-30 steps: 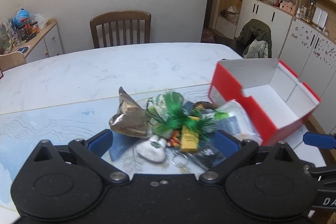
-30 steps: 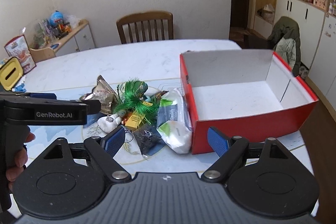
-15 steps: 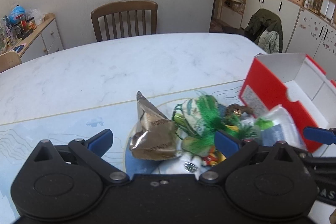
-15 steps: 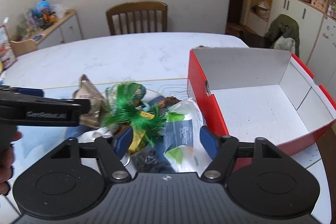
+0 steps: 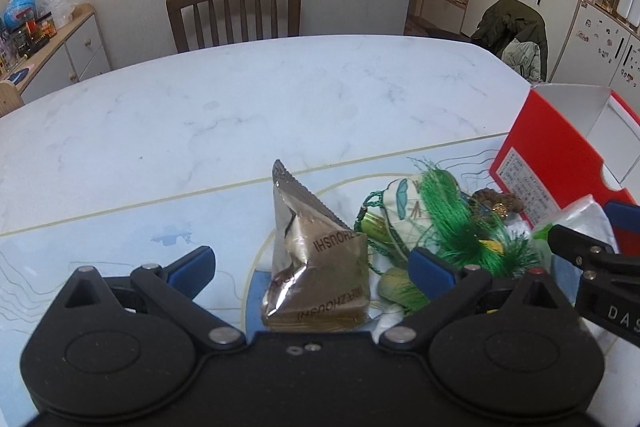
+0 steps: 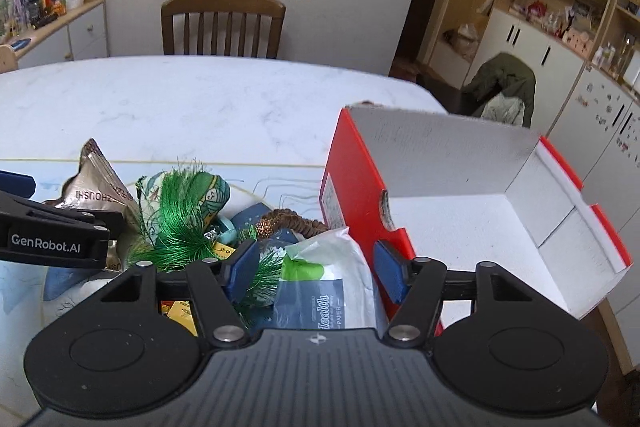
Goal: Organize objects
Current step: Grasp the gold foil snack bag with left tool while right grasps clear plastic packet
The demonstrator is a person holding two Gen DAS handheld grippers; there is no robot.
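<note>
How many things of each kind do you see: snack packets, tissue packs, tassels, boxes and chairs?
Snack packets: 1, the gold packet
Tissue packs: 1, the tissue pack
Tassels: 1, the green tassel
Boxes: 1, the red box
Chairs: 1, the wooden chair
Total: 5

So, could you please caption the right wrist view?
Open right tool straddling a tissue pack beside the red box.

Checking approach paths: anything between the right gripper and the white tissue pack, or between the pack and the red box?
Nothing visible blocks the right gripper: its open jaws already straddle the white plastic tissue pack. The pack lies against the red cardboard box; that box's near red wall stands between the pack and the white interior, so the pack must be lifted over it.
</note>
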